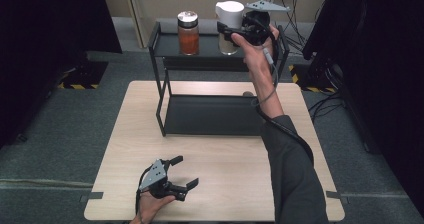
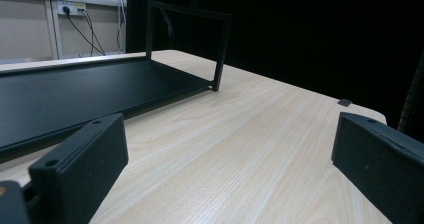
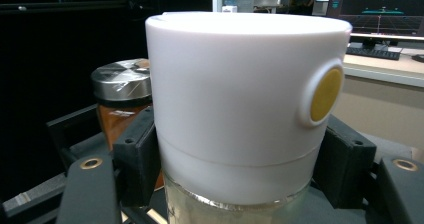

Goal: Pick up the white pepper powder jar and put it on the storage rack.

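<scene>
My right hand-held gripper (image 1: 231,32) clamped on the white-capped jar (image 1: 229,28), upper centre of the frame, on the rack's top shelf (image 1: 169,46), beside the orange-filled jar (image 1: 188,33), my left hand-held gripper (image 1: 186,172) gaping over the desk (image 1: 225,174)

The high view is evenly lit from above; the table (image 1: 220,169) is bright and the curtains at both sides are almost black. Shadows are soft and short. In the right gripper view the white lid (image 3: 240,89) between the fingers is slightly overexposed and soft, and the far background is unsharp. In the left gripper view the near fingers (image 2: 80,169) are a little blurred.
</scene>
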